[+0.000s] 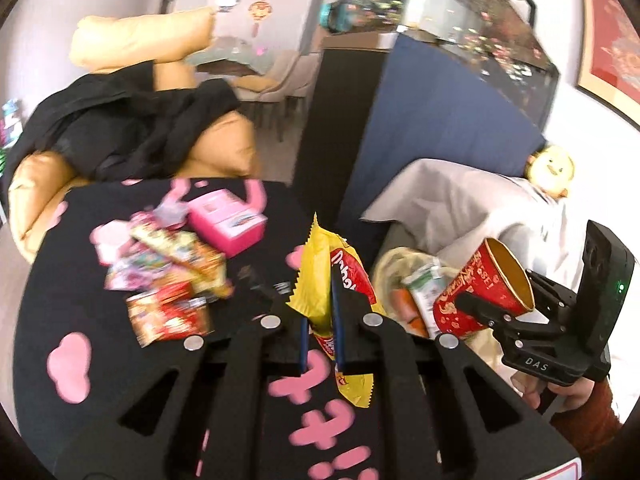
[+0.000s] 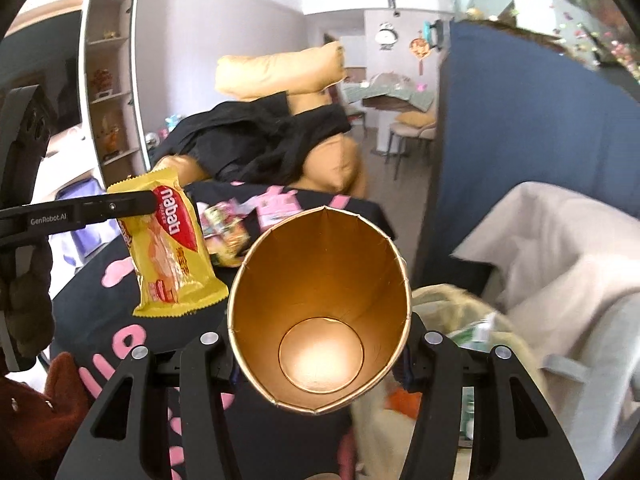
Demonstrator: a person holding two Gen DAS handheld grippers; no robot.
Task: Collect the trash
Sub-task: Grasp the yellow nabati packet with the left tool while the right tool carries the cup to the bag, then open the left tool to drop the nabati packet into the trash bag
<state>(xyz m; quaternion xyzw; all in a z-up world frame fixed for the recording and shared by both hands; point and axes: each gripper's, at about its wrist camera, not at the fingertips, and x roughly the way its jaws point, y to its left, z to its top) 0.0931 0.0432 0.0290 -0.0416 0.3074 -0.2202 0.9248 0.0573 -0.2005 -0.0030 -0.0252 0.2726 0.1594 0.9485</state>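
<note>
My left gripper [image 1: 325, 312] is shut on a yellow wafer packet [image 1: 316, 272] and holds it above the black tablecloth with pink shapes [image 1: 76, 280]. The right wrist view shows that packet [image 2: 172, 252] hanging from the left gripper [image 2: 149, 202] at the left. My right gripper [image 2: 316, 360] is shut on a red paper cup [image 1: 480, 292], whose gold inside [image 2: 320, 280] faces the camera. The cup hangs over a pale trash bag [image 1: 390, 260] beside the table. The bag [image 2: 452, 304] holds a green-and-white carton [image 1: 426, 292] and something orange.
A pile of snack wrappers [image 1: 168, 280] and a pink toy box [image 1: 228, 220] lie on the table. Behind it is an orange sofa [image 1: 224, 140] with black clothing [image 1: 132, 128]. A blue partition [image 1: 432, 120] and a white-draped seat [image 1: 480, 208] stand at the right.
</note>
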